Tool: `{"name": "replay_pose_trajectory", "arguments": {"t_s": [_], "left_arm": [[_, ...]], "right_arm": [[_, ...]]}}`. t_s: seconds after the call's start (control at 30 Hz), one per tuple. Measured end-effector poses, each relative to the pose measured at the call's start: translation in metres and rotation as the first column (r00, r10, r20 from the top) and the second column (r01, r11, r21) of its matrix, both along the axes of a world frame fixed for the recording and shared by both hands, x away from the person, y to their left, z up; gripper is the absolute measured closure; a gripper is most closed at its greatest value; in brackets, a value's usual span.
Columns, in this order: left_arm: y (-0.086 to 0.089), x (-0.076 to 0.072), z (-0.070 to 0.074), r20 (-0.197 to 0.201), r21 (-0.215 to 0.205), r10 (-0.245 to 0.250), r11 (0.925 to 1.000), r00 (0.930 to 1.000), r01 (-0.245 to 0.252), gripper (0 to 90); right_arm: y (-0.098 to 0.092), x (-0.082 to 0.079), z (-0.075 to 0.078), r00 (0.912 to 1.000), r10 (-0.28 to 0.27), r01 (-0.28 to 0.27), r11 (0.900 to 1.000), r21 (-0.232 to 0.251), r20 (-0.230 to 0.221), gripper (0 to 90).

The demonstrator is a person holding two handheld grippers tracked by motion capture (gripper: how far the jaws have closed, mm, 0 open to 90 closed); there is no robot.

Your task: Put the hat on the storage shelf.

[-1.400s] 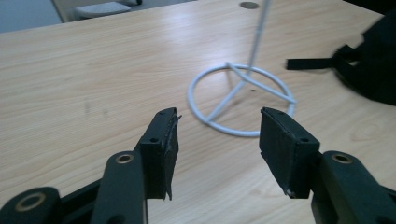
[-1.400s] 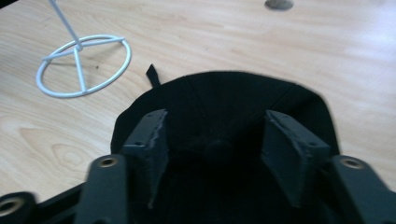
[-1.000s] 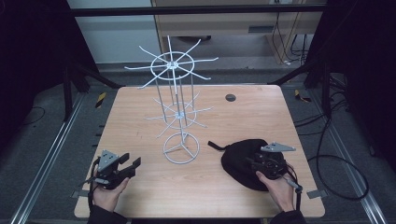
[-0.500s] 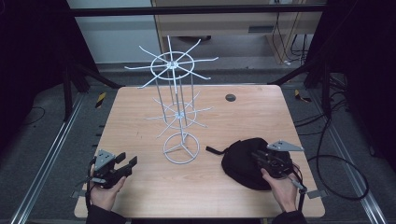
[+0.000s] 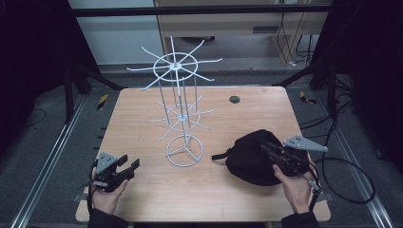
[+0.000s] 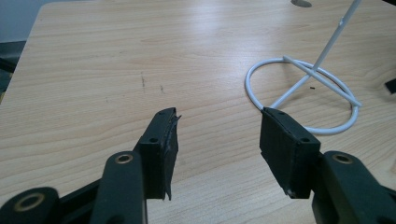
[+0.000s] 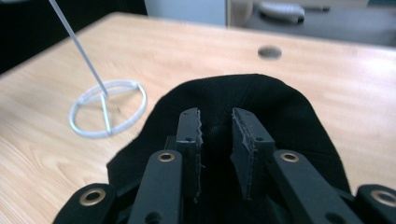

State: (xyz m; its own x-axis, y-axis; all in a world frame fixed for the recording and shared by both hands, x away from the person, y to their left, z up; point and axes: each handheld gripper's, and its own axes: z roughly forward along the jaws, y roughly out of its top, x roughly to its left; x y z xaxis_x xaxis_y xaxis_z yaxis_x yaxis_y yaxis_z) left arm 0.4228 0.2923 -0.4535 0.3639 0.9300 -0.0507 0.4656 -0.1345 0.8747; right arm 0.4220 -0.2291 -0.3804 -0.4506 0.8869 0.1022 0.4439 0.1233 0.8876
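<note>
A black cap [image 5: 244,159] lies at the right front of the wooden table [image 5: 138,118], its strap pointing left. My right gripper [image 5: 267,151] is over the cap's right side. In the right gripper view its jaws [image 7: 216,121] stand close together with the cap's black fabric [image 7: 261,100] pinched between the pads; they have just been closing. My left gripper [image 5: 128,161] rests at the left front corner, open, with only bare wood between its pads [image 6: 217,135]. A white wire hanger rack [image 5: 183,109] stands mid-table between the two hands.
The rack's round base ring [image 6: 303,93] sits just beyond the left jaws and left of the cap [image 7: 107,112]. Its spokes fan out at two heights. A dark round grommet [image 5: 234,99] is set in the far part of the table. Cables trail off the right edge.
The right gripper's jaws narrowed onto the cap and the hand rose, drawing the cap's fabric up with it. The left gripper stayed where it was.
</note>
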Motion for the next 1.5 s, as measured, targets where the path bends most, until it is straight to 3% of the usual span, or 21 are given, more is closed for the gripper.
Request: {"name": "replay_pose_trajectory", "arguments": {"t_s": [0.1, 0.23, 0.4, 0.53, 0.83, 1.1, 1.17, 1.2, 1.4, 1.43, 1.47, 1.5], "left_arm": [[0.000, 0.000, 0.000, 0.000, 0.001, 0.001, 1.0000, 1.0000, -0.001, 46.2], [0.000, 0.001, -0.002, -0.001, 0.013, -0.001, 0.9999, 1.0000, 0.001, 45.4], [0.001, 0.002, -0.003, 0.001, 0.020, 0.008, 0.9998, 1.0000, -0.008, 43.0], [0.002, 0.003, -0.004, -0.006, 0.016, 0.012, 0.9998, 0.9999, -0.012, 42.8], [0.000, 0.004, -0.006, -0.014, 0.024, 0.002, 0.9997, 0.9999, -0.001, 42.6], [-0.001, 0.004, -0.007, -0.016, 0.022, -0.002, 0.9998, 0.9999, 0.002, 42.6], [-0.002, 0.004, -0.007, -0.017, 0.023, -0.003, 0.9997, 0.9999, 0.003, 42.6], [-0.001, 0.004, -0.007, -0.016, 0.023, -0.002, 0.9997, 0.9999, 0.003, 42.6], [-0.001, 0.004, -0.007, -0.015, 0.024, -0.002, 0.9997, 0.9999, 0.002, 42.6], [-0.001, 0.004, -0.007, -0.015, 0.024, -0.002, 0.9997, 0.9999, 0.002, 42.6], [-0.001, 0.004, -0.007, -0.017, 0.023, -0.003, 0.9997, 0.9999, 0.003, 42.6], [-0.001, 0.004, -0.007, -0.017, 0.024, -0.003, 0.9997, 0.9998, 0.004, 42.6]], "right_arm": [[-0.001, -0.002, 0.010, 0.9995, 0.000, -0.001, 1.000, 0.018, 0.030, 73.3], [-0.001, -0.005, 0.033, 0.9947, -0.004, -0.001, 0.999, 0.052, 0.103, 73.3], [0.000, -0.006, 0.048, 0.9880, -0.005, -0.006, 0.997, 0.072, 0.154, 73.4], [-0.001, -0.008, 0.067, 0.9770, -0.006, -0.016, 0.994, 0.104, 0.213, 73.4], [-0.007, -0.017, 0.097, 0.9572, -0.003, -0.039, 0.990, 0.138, 0.289, 73.5], [-0.006, -0.025, 0.127, 0.9296, 0.006, -0.070, 0.985, 0.160, 0.368, 73.6], [-0.005, -0.025, 0.130, 0.9266, 0.009, -0.075, 0.984, 0.161, 0.376, 73.6], [-0.003, -0.027, 0.137, 0.9177, 0.014, -0.083, 0.984, 0.159, 0.397, 73.6], [0.002, -0.033, 0.162, 0.8890, 0.022, -0.109, 0.980, 0.165, 0.457, 73.7], [0.002, -0.033, 0.162, 0.8890, 0.022, -0.109, 0.980, 0.165, 0.457, 73.7], [0.004, -0.035, 0.170, 0.8790, 0.025, -0.119, 0.979, 0.167, 0.476, 73.7], [0.004, -0.035, 0.170, 0.8790, 0.025, -0.119, 0.979, 0.167, 0.476, 73.7]]}}
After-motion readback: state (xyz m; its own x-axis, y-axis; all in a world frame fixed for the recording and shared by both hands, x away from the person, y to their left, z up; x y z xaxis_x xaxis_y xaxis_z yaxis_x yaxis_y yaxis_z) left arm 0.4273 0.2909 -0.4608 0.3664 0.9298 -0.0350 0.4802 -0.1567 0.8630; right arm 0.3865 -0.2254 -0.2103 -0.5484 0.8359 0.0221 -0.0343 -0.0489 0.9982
